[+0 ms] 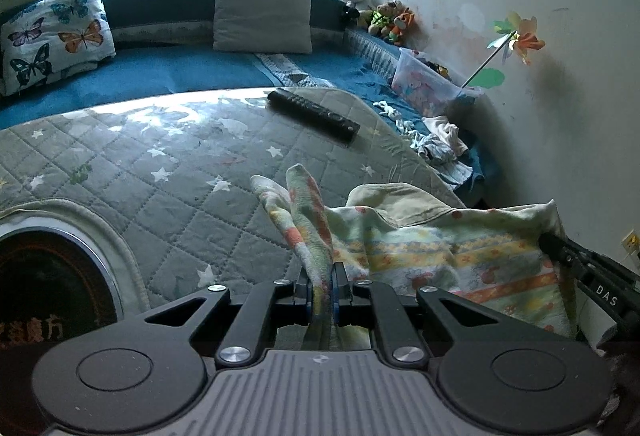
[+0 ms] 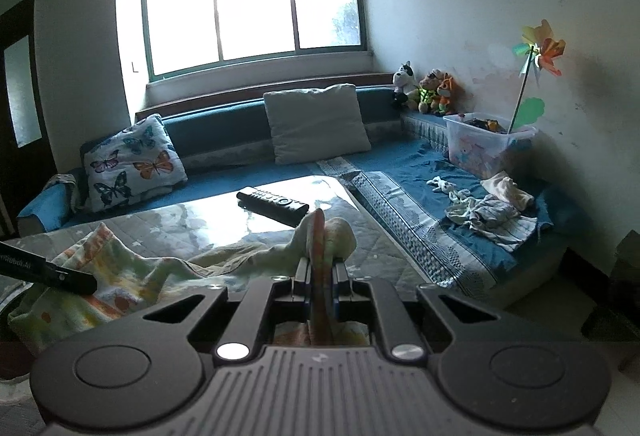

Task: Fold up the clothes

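Over the quilted tabletop (image 1: 160, 164), left gripper (image 1: 322, 290) and right gripper (image 2: 322, 286) each pinch the patterned garment (image 1: 440, 252), spread for folding; next, lay it flat.

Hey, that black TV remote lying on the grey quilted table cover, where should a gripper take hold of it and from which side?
Grip the black TV remote across its narrow width, near the middle, coming down from above. It lies flat, buttons up, on the grey quilted table cover, long and slim, so only its two long edges offer opposing faces. Both grippers are shut on the pastel printed cloth.

black tool (image 1: 322, 290); silver screws
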The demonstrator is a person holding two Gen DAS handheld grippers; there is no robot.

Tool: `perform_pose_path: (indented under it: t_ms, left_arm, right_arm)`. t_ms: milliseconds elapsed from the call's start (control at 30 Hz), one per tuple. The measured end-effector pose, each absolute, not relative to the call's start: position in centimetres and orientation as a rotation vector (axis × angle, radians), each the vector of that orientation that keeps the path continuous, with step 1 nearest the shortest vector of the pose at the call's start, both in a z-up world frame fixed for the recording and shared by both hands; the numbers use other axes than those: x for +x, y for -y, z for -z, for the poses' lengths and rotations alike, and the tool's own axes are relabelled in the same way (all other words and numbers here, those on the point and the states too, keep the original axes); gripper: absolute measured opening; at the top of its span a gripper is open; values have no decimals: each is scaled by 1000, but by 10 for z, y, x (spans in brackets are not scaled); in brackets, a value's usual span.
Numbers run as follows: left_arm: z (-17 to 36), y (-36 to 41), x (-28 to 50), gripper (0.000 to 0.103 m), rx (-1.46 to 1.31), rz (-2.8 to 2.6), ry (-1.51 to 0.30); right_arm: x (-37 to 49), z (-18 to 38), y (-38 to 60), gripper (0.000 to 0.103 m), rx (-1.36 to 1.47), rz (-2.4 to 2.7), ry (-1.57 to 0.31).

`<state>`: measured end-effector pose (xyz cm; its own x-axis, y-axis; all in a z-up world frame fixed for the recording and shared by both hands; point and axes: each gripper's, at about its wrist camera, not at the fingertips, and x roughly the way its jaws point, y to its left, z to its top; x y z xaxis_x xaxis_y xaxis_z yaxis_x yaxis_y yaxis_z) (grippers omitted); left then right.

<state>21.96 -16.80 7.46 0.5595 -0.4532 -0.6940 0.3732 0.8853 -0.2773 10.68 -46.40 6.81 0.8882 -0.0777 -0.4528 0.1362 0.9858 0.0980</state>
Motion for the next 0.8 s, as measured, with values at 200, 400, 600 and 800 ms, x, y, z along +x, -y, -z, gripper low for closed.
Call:
perform_pose_path:
  t_ms: [200,400,600,800]
  left_arm:
    - [-71,171,222,10,-98,480,-860]
    - [-70,175,222,10,-93,474,-863]
    - [-65,177,223,10,-85,473,-874]
    - [-60,178,224,10,-81,465,-886]
  right_arm:
    - [109,-65,462,8,121,115,-473]
    - [112,-64,460,8,118,119,-479]
    - [114,-61,458,8,118,125,-489]
    - [117,-58,457,8,119,127,-503]
